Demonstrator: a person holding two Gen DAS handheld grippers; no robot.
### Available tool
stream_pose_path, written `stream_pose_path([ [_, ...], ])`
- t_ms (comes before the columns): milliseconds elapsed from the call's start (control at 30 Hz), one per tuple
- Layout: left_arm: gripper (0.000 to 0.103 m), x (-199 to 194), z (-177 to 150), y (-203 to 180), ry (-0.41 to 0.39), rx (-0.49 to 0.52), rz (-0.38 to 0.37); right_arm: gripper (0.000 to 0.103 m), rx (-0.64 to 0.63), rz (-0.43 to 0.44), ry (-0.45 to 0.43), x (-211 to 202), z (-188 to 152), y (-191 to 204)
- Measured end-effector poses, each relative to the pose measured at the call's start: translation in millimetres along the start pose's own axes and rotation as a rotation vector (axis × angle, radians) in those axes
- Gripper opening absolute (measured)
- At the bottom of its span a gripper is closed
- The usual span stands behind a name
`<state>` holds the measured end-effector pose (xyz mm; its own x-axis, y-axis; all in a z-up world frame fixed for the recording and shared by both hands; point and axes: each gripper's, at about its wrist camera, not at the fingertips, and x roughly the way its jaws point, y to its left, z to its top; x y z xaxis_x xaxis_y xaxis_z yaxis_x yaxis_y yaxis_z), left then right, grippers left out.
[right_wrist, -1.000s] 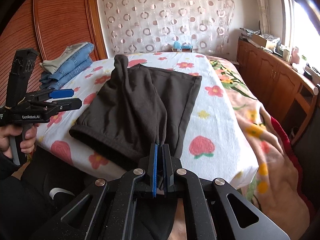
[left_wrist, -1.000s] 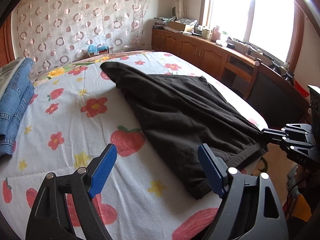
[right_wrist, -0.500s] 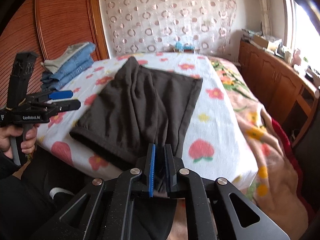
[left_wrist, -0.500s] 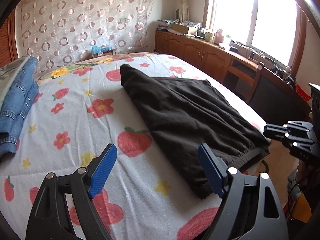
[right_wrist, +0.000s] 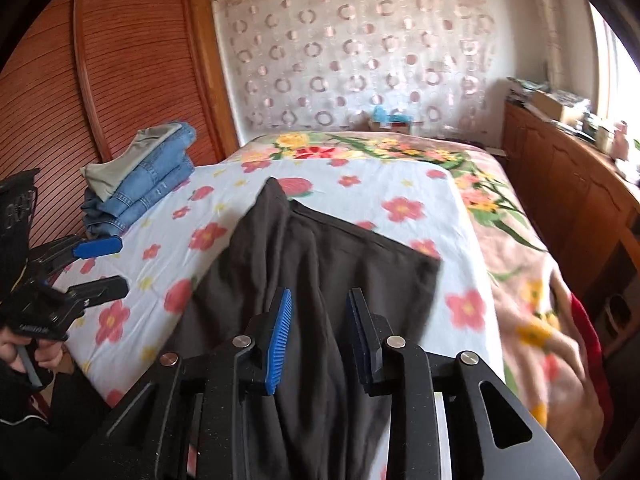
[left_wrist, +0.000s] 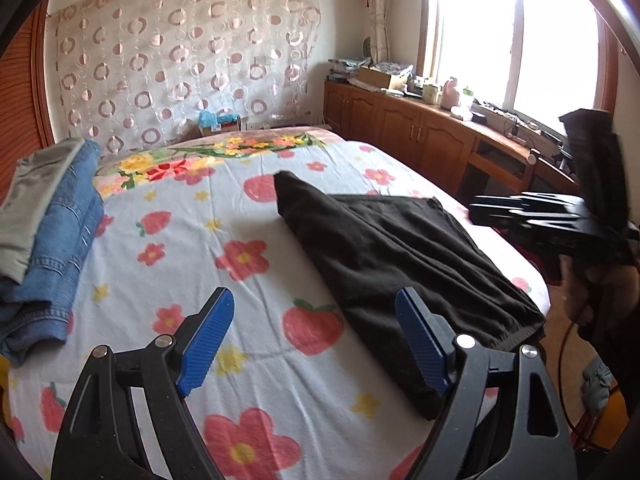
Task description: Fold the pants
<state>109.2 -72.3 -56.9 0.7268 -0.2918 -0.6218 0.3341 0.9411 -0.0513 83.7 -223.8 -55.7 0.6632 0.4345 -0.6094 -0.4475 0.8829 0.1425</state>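
Note:
The dark brown pants [left_wrist: 404,264] lie on the flowered bedsheet, folded lengthwise, one end hanging over the near bed edge. In the right wrist view the pants [right_wrist: 312,264] run from the bed middle down under my right gripper [right_wrist: 318,320], which is open with cloth lying between and below its fingers, not pinched. My left gripper [left_wrist: 316,340] is open and empty above the sheet, just left of the pants' near end. The right gripper also shows in the left wrist view [left_wrist: 520,212], and the left gripper shows in the right wrist view [right_wrist: 100,264].
A stack of folded blue jeans [left_wrist: 52,240] with a grey garment on top sits at the bed's left side, also in the right wrist view [right_wrist: 140,180]. Wooden cabinets [left_wrist: 420,136] line the right wall under the window. A wooden wardrobe [right_wrist: 100,80] stands left.
My right gripper has opened and let go of the pants, and has risen above them. The pants now lie flatter and further onto the bed. My left gripper stayed open.

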Motion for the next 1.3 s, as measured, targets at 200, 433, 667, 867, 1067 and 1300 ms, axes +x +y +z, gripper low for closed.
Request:
stream_pose_path([
  [200, 0.084, -5, 8, 12, -0.021, -0.007, 0.009, 0.030, -0.039, 0.031, 0.090, 54, 28, -2],
  [433, 0.084, -6, 10, 15, -0.027, -0.006, 0.008, 0.029, -0.067, 0.021, 0.194, 105, 45, -5],
  [667, 0.084, -5, 5, 16, -0.019, -0.003, 0.008, 0.029, -0.055, 0.035, 0.221, 130, 53, -1],
  [867, 0.084, -4, -1, 21, -0.012, -0.025, 0.014, 0.003, -0.070, 0.099, 0.175, 121, 56, 7],
  [1067, 0.084, -5, -5, 29, -0.012, -0.047, 0.024, 0.002, -0.130, 0.177, 0.114, 95, 51, 36],
  [1300, 0.084, -7, -6, 29, -0.015, -0.046, 0.032, 0.002, -0.198, 0.210, 0.197, 97, 26, 59],
])
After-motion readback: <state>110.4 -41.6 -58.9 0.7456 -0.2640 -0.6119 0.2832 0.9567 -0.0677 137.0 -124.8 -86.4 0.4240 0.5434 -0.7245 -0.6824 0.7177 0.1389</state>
